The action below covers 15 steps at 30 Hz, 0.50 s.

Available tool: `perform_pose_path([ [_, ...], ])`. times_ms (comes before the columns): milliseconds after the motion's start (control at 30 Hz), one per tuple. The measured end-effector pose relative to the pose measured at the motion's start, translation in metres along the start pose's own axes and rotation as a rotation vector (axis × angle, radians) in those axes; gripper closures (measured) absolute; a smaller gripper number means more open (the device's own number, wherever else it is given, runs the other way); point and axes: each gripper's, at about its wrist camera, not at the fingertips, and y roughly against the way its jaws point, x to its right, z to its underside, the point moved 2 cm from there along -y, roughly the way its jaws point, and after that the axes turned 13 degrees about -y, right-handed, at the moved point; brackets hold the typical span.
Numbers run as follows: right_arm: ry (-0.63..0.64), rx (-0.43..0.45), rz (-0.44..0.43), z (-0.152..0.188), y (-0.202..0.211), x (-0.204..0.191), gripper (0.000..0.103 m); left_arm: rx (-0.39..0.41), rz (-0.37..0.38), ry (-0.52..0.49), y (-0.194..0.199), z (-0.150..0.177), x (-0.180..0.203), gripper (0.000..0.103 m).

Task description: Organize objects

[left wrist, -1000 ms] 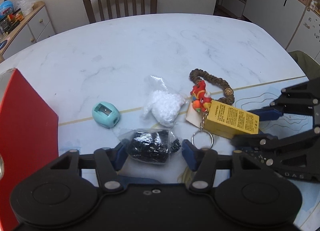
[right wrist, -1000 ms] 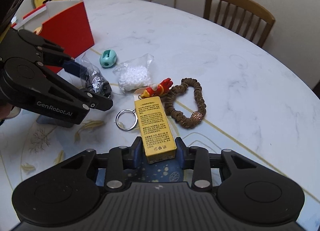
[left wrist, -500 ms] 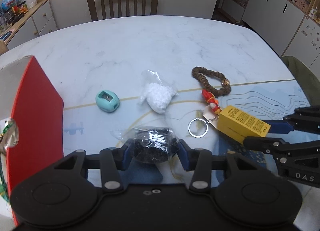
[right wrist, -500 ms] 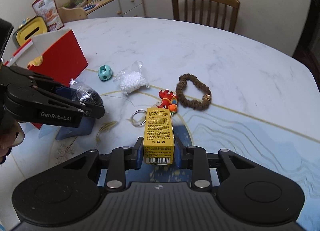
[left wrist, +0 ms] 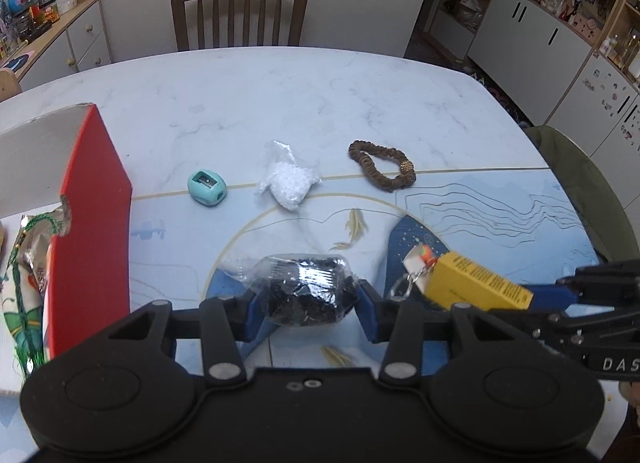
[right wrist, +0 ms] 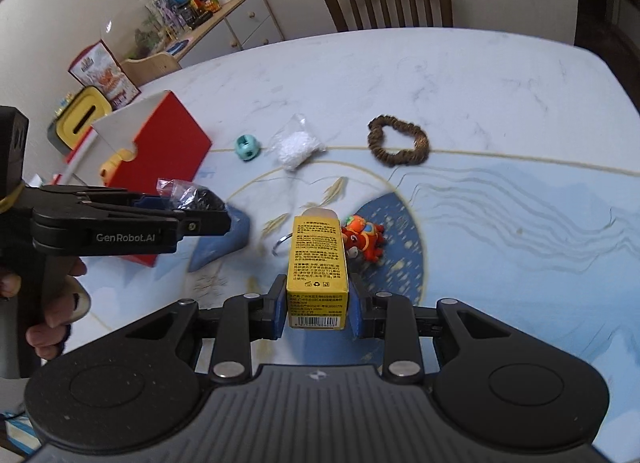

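**Between both pairs of jaws, two items lifted; three left on the table**

Between the jaws of the left gripper (left wrist: pixel 306 303) sits a clear bag of small black pieces (left wrist: pixel 304 289), pinched from both sides and raised off the table (left wrist: pixel 280 83). The right gripper (right wrist: pixel 316 307) is clamped on a yellow box (right wrist: pixel 318 267), with a red toy keychain (right wrist: pixel 362 241) and its key ring (right wrist: pixel 280 247) dangling beside the box's far end.

Ahead of the left jaws, a teal pencil sharpener (left wrist: pixel 207 187), a bag of white beads (left wrist: pixel 287 185) and a brown bead bracelet (left wrist: pixel 382 165) lie well apart on the table, untouched. Judging by this, sorting is under way, not half finished.

Left of the left jaws stands a red box (left wrist: pixel 90 223), open on top with things already inside; it looks like the likely destination. Its near wall is close to the left gripper, so the bag must clear that rim. Both grippers sit near each other, so they should go in turn.
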Motion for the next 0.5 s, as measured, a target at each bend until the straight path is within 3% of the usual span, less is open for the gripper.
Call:
perform_pose_path([
  [233,-0.041,-0.006,-0.084,0.021,0.016,-0.006,0.074,0.0,0.004,0.026,0.01,0.016,-0.003,0.058],
  [500,-0.064,-0.003,-0.084,0.034,0.019,-0.003,0.074,-0.04,0.034,0.004,0.002,0.043,0.009,0.058],
])
